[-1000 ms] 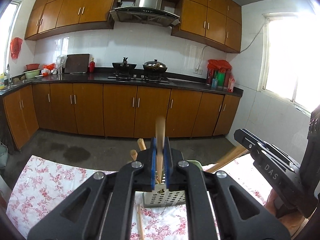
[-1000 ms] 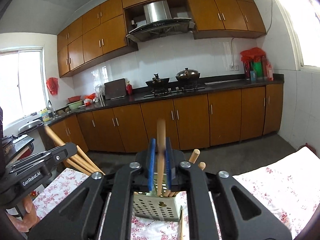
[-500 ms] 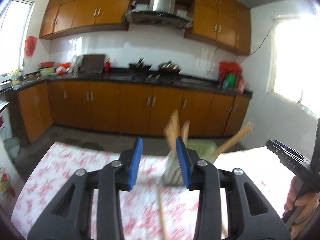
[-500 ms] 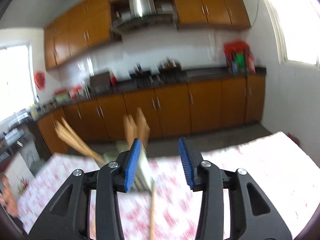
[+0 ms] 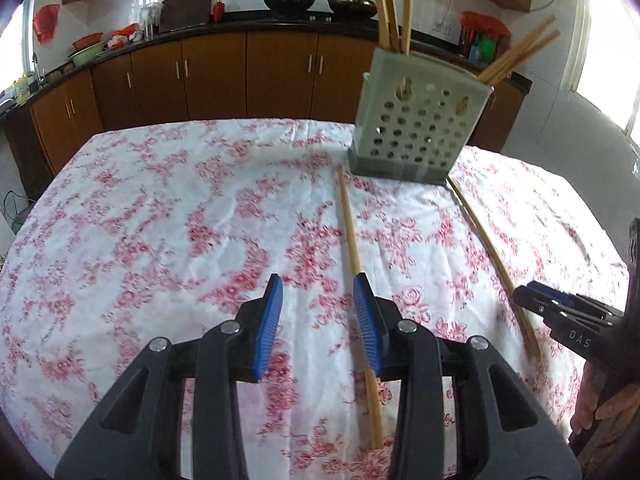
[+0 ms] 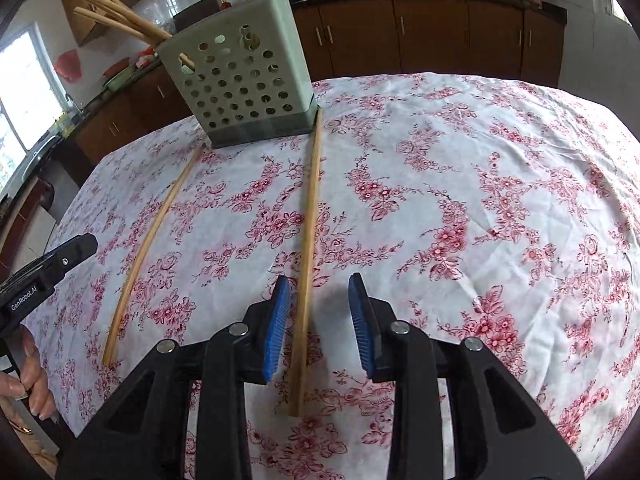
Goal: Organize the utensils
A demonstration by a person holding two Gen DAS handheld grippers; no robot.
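Note:
A pale green perforated utensil holder [image 5: 416, 120] stands on the floral tablecloth [image 5: 160, 216] with several wooden chopsticks [image 5: 390, 4] upright in it; it also shows in the right wrist view [image 6: 244, 76]. Two loose chopsticks lie on the cloth. One chopstick [image 5: 354, 256] runs from the holder's base to just beside my left gripper's right finger. My left gripper [image 5: 318, 300] is open and empty above the cloth. The other chopstick [image 6: 308, 240] lies between the open jaws of my right gripper [image 6: 318, 296], nearer its left finger. The first chopstick [image 6: 148, 240] lies to the left in the right wrist view.
The right gripper shows at the right edge of the left wrist view [image 5: 568, 320], beside the second chopstick [image 5: 492, 256]. The left gripper shows at the left edge of the right wrist view [image 6: 44, 276]. Kitchen cabinets [image 5: 216, 76] stand behind the table.
Both grippers opened and let go of their chopsticks into the holder, then drew back and tilted down toward the two chopsticks lying on the cloth.

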